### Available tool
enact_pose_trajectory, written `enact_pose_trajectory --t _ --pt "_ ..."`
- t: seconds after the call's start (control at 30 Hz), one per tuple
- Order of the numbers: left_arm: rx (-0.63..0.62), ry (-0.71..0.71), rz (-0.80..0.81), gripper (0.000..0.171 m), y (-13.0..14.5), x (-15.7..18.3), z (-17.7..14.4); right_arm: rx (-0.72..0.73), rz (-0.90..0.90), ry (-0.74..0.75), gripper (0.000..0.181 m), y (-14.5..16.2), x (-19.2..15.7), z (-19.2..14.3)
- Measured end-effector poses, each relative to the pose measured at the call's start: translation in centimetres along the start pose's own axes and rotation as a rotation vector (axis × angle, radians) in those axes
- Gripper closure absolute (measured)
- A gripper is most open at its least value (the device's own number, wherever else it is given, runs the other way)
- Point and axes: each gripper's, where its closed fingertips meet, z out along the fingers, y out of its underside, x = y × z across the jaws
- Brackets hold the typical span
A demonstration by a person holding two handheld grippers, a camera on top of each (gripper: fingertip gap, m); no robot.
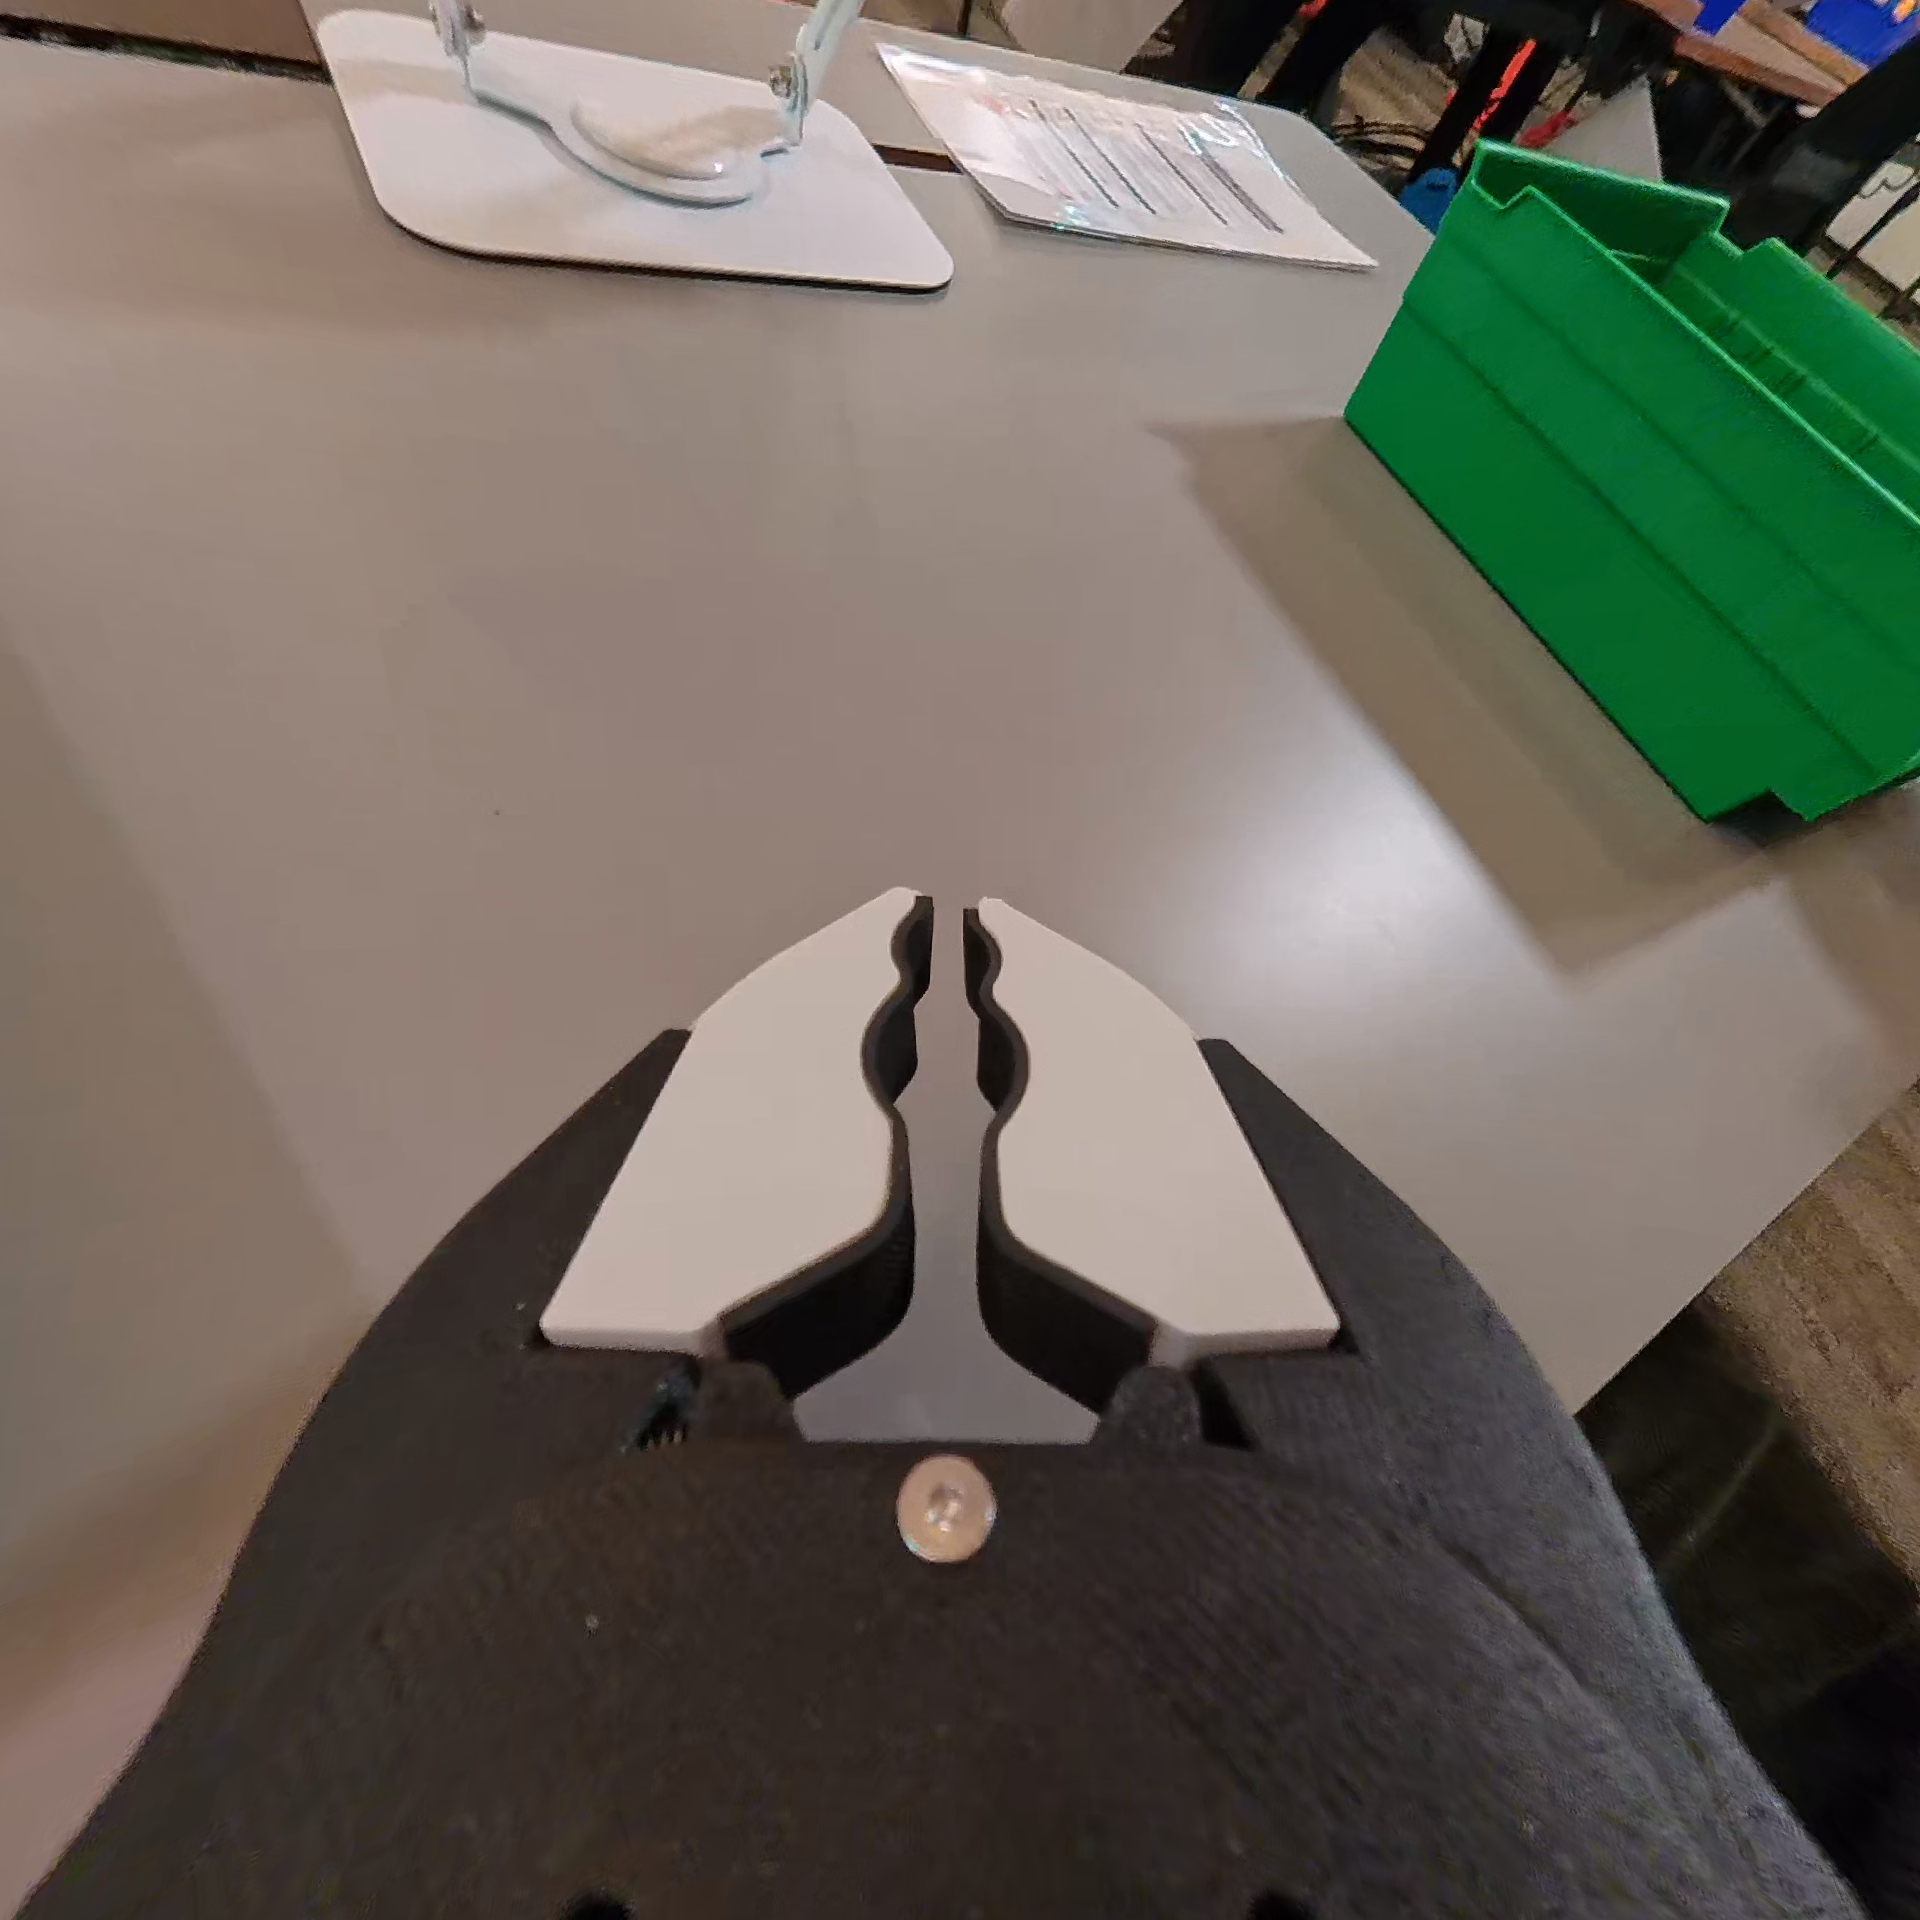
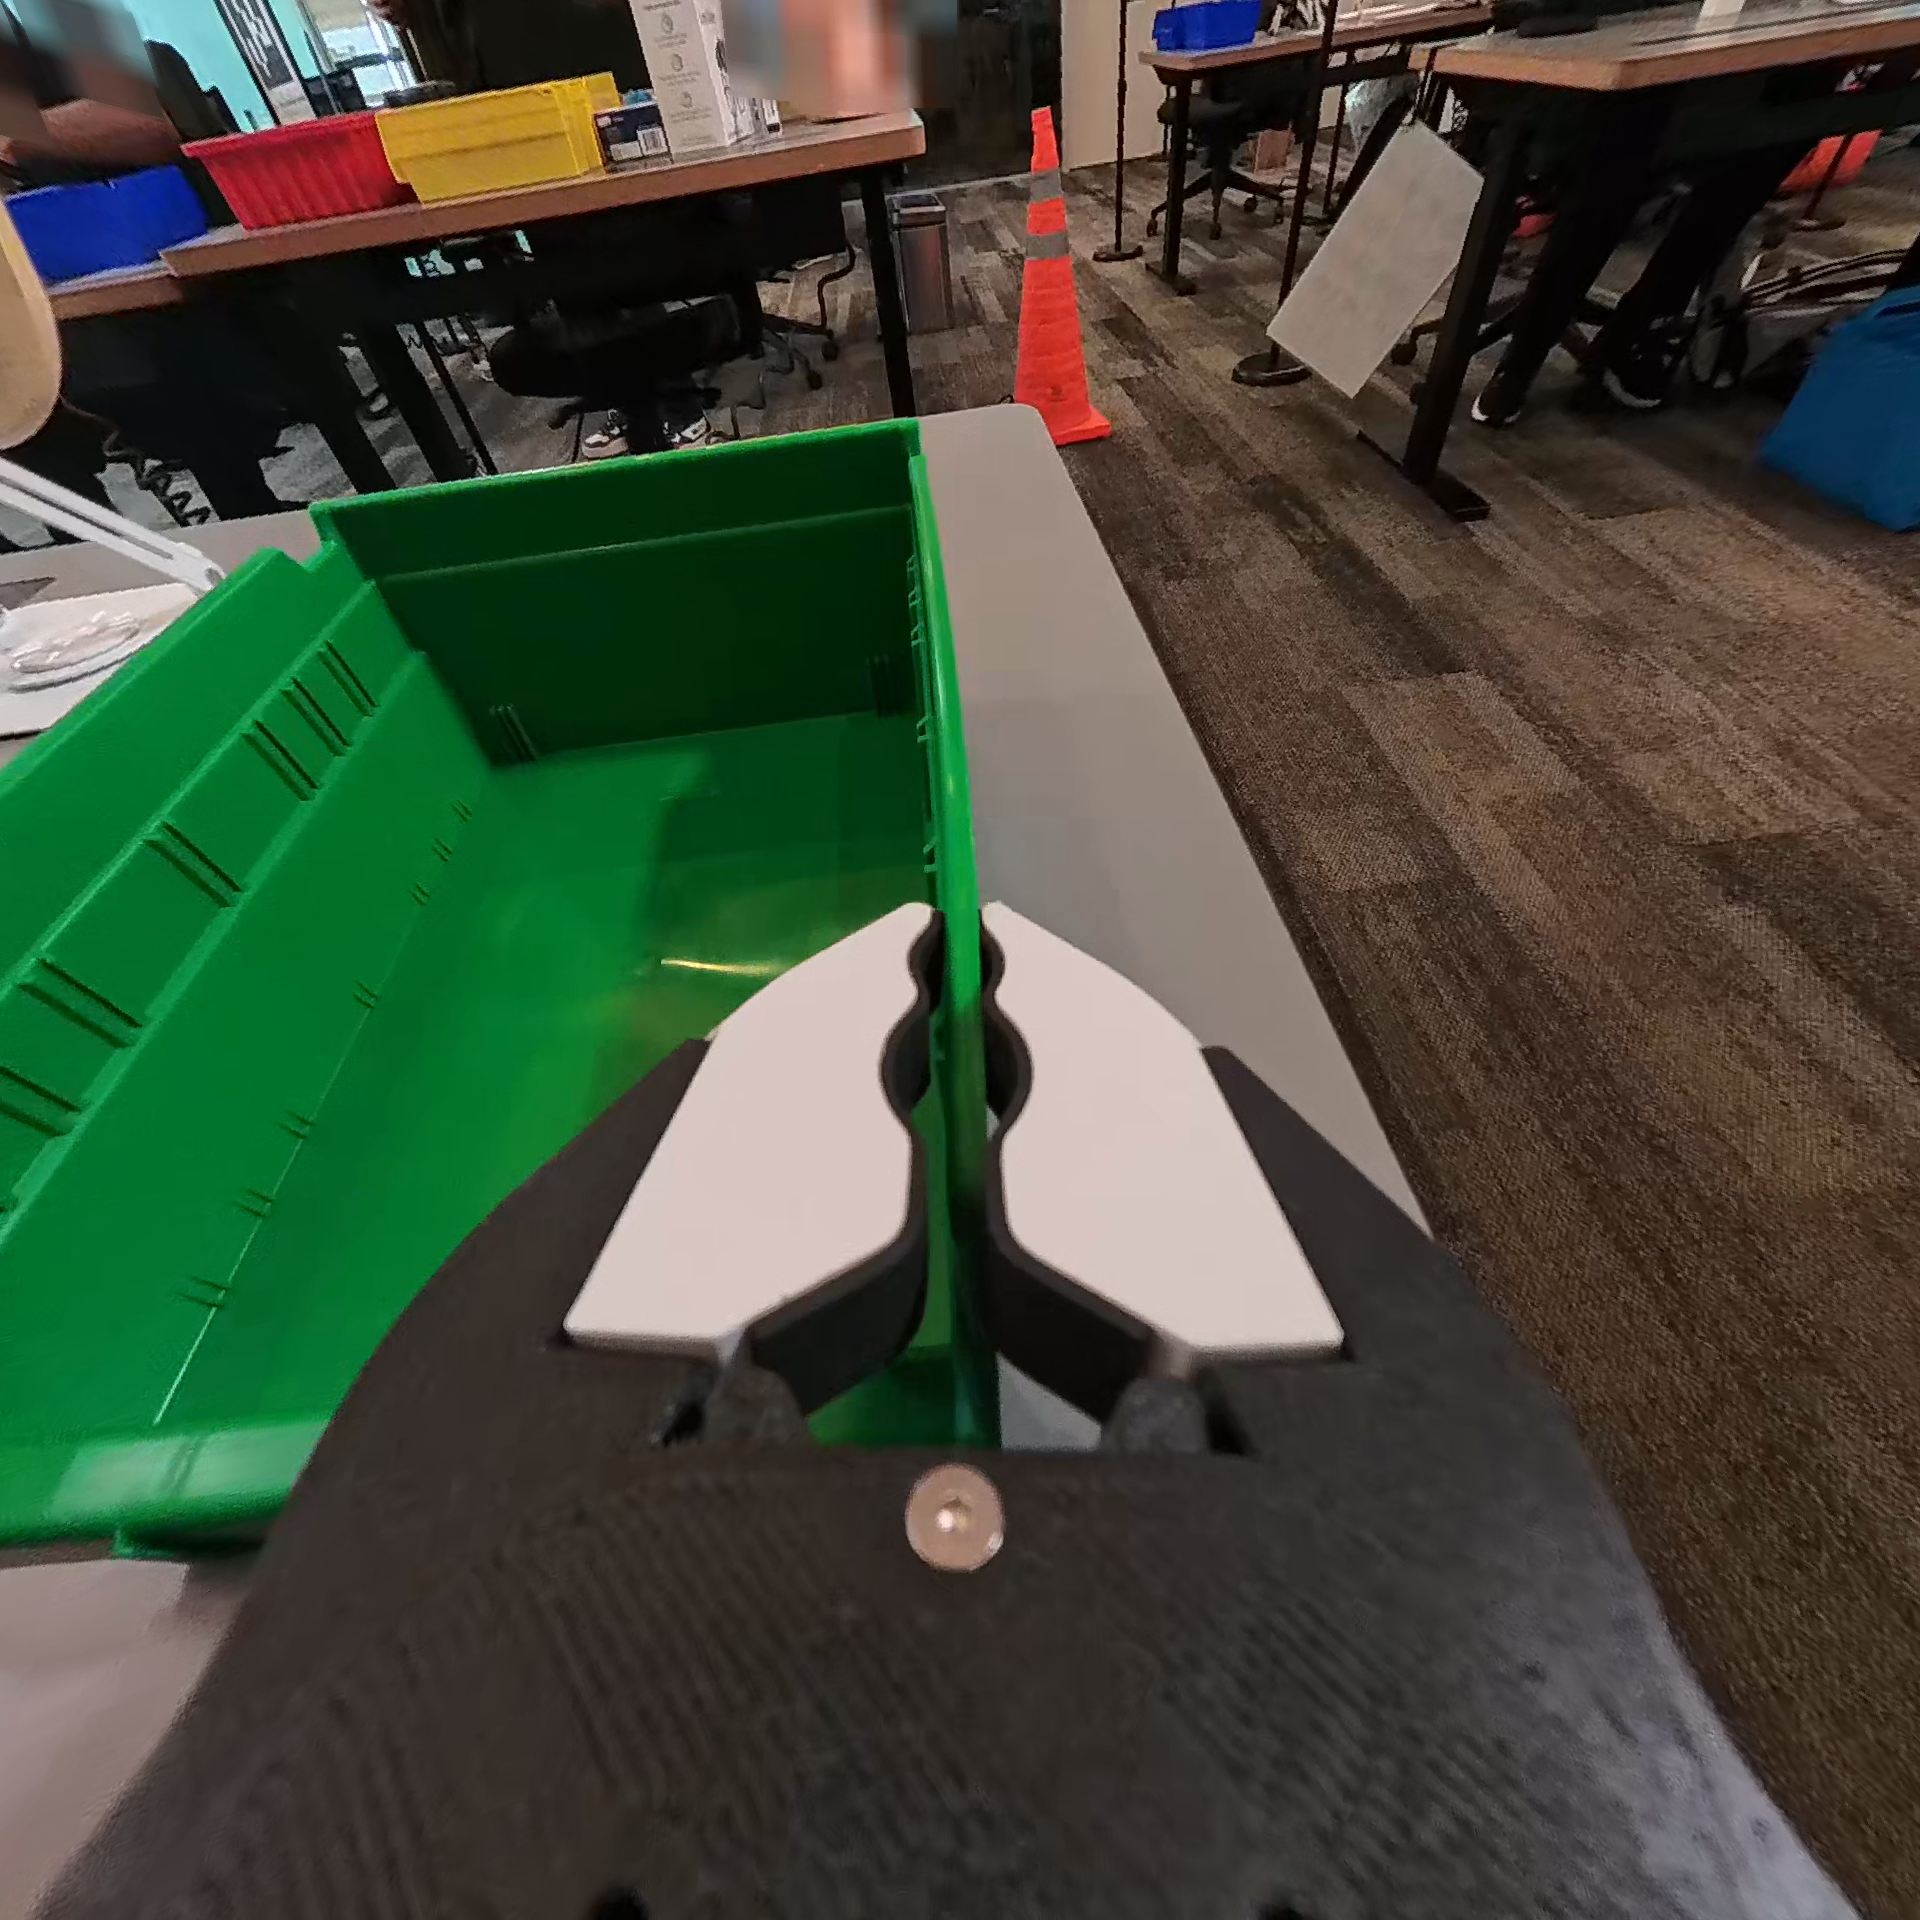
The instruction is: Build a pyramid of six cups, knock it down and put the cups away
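Right gripper (image 2: 962, 920): jaws nearly closed, pinched on the right side wall of the green bin (image 2: 582, 935), one finger inside the wall, one outside. Rim runs straight up the narrow gap between the fingers. The bin's visible interior holds nothing.

Bin sits on the grey table (image 2: 1081, 790), its gripped wall just inside the table's right edge. Carpet floor (image 2: 1558, 935) lies beyond that edge. An orange cone (image 2: 1049, 301) stands on the floor past the bin's far end. Farther back, behind the bin, a second table carries red (image 2: 301, 171), yellow (image 2: 499, 140) and blue (image 2: 104, 218) bins.

Left gripper (image 1: 948, 904): jaws almost shut, a thin slit between the tips, holding nothing. It hovers over bare table (image 1: 623, 623), well left of the bin (image 1: 1662, 520).

Beyond the bin's far-left corner lie a white stand base (image 1: 623, 208) and, nearer the bin, a laminated sheet (image 1: 1122, 166).
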Motion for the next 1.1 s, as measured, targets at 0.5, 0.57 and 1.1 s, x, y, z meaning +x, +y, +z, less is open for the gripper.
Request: enact_pose_trajectory --t 0.5,0.57,1.1 --pt "0.431 -0.416 0.090 0.168 -5.7 -4.7 -8.4 0.381 -0.015 0.005 0.112 -10.1 -4.8 -3.7" --pt "0.570 -0.590 0.135 0.168 -7.4 -6.8 -12.0 0.452 0.024 -0.119 0.114 -11.6 -9.6 -4.9" --pt "0.178 -0.624 -0.066 0.162 -2.0 -16.4 -9.4 0.041 -0.296 -0.640 0.121 3.7 -41.4 -3.2"
